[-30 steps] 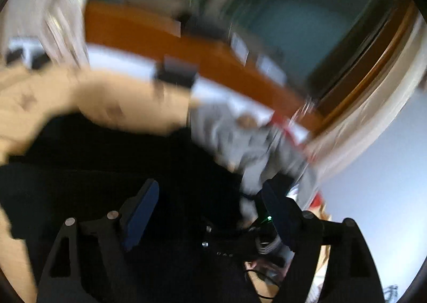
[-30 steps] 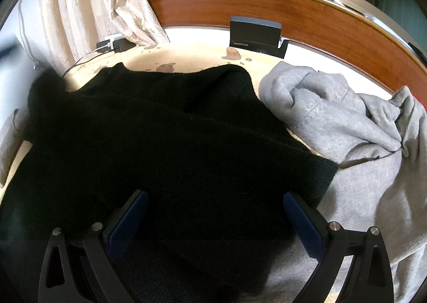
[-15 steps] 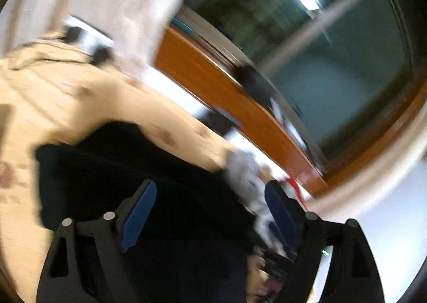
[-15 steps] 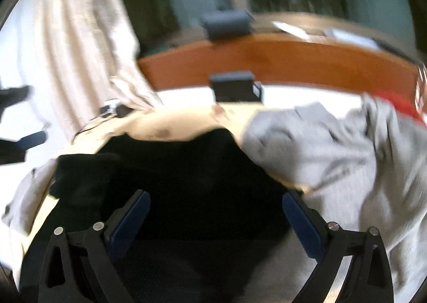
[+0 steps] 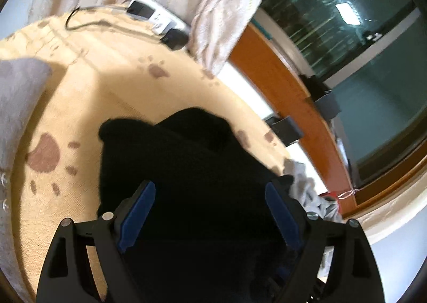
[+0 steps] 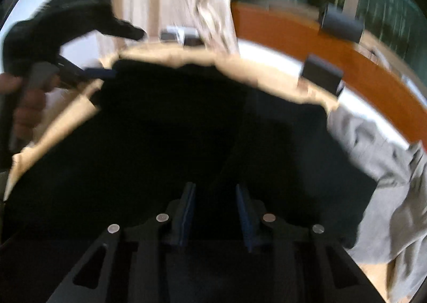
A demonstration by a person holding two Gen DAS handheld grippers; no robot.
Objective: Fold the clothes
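Observation:
A black knit garment (image 5: pixel 181 158) lies on a beige paw-print blanket (image 5: pixel 80 105). My left gripper (image 5: pixel 208 204) is open above the garment, its blue pads wide apart. In the right wrist view the black garment (image 6: pixel 186 129) fills the middle. My right gripper (image 6: pixel 214 207) has its jaws close together with a fold of the black fabric between the pads. The left gripper (image 6: pixel 101 72) shows at the upper left of that view, held in a hand.
A grey garment (image 6: pixel 387 169) lies to the right of the black one, also seen in the left wrist view (image 5: pixel 307 185). A grey cushion (image 5: pixel 16 94) sits at left. A power strip (image 5: pixel 149 13), cream curtain (image 5: pixel 213 4), wooden ledge (image 6: pixel 347 49) and window stand behind.
My right gripper has closed from wide open onto the black fabric. My left gripper has swung left, now facing the blanket and curtain, still open.

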